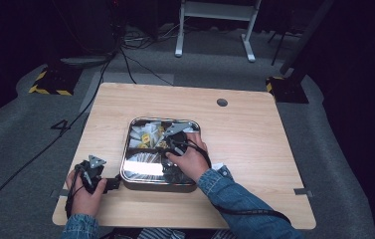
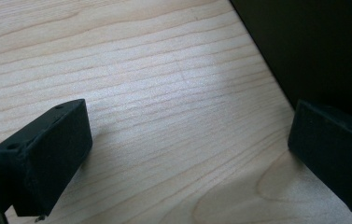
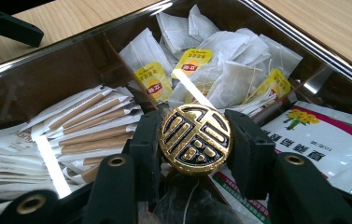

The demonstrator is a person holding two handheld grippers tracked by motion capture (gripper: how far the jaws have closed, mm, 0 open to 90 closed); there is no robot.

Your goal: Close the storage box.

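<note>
A round gold-and-black disc was held between the fingers of the right gripper, poised over the middle of the compartmented tin near the surface's front edge. Compartments were already stocked: tea bags at the far side, stick sachets alongside. The disc was judged picked but not yet placed. The left gripper rested with fingers wide and empty on the surface, beside the tin's front left corner.
</note>
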